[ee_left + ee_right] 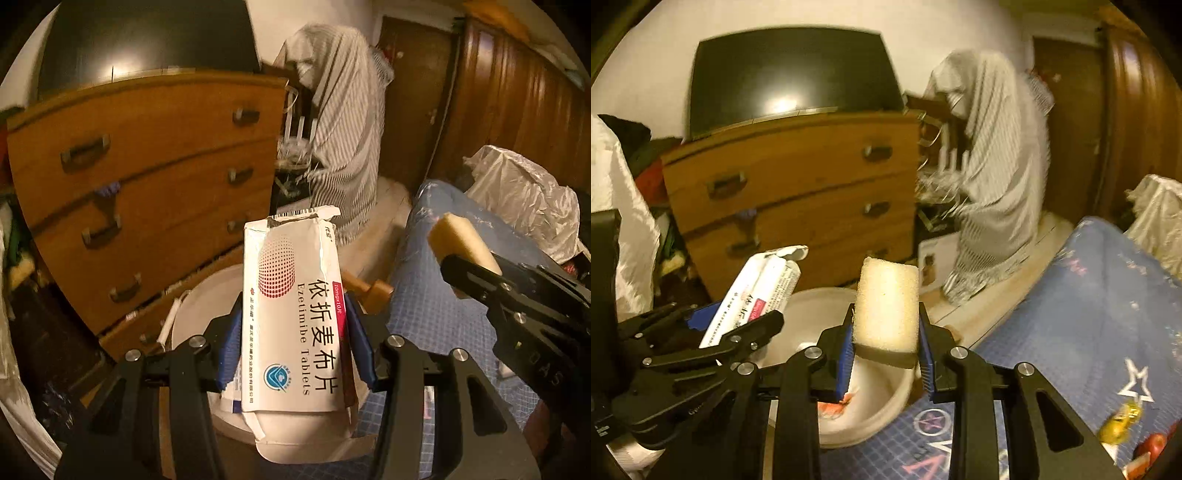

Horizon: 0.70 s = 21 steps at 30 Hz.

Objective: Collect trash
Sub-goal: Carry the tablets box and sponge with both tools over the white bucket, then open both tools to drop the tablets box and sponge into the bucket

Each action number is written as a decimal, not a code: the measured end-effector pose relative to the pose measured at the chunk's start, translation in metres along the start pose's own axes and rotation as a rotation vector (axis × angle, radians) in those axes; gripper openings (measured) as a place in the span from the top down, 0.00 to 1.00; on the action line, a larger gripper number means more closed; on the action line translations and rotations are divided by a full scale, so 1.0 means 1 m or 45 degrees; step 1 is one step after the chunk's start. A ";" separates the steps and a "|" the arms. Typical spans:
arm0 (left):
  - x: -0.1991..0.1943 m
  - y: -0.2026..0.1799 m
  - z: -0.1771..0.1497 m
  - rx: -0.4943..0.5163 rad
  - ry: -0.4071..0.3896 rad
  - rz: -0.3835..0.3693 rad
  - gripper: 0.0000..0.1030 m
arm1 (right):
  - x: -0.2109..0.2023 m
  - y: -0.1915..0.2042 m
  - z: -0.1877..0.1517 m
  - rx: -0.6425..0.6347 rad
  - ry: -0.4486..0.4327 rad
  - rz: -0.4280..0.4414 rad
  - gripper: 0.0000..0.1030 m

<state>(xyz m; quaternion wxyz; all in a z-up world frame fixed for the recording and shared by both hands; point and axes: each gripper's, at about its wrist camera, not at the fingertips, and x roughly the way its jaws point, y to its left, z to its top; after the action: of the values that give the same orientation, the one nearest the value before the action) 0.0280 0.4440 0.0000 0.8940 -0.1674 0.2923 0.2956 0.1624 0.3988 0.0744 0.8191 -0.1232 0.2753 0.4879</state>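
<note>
My left gripper [293, 328] is shut on a flattened white medicine box [295, 314] printed "Ezetimibe Tablets". It holds the box above a white bin [199, 306] on the floor. My right gripper [886, 339] is shut on a pale yellow sponge [888, 299] over the same white bin [886, 410], which has a red-and-white scrap inside. In the right wrist view the left gripper [735, 325] and its box [757, 291] are at the left. In the left wrist view the right gripper [465, 258] with the sponge [461, 236] is at the right.
A wooden chest of drawers [147, 184] stands behind the bin with a dark screen [790, 74] on top. A bed with a blue checked cover [1089, 314] lies to the right, with small wrappers [1119, 424] on it. A striped cloth [343, 129] hangs beyond.
</note>
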 end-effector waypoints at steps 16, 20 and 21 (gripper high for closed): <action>0.075 0.062 -0.007 -0.073 0.277 -0.018 0.52 | 0.116 -0.015 -0.010 0.011 0.447 0.165 0.70; 0.082 0.074 -0.009 -0.099 0.296 -0.001 0.52 | 0.118 -0.019 -0.013 -0.003 0.465 0.165 0.70; 0.083 0.076 -0.010 -0.101 0.301 0.002 0.52 | 0.118 -0.020 -0.014 -0.005 0.467 0.166 0.70</action>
<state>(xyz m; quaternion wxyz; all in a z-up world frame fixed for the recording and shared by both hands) 0.0302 0.5337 -0.0687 0.8457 -0.2361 0.3840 0.2856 0.2187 0.4690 -0.0053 0.7217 -0.1936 0.4264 0.5097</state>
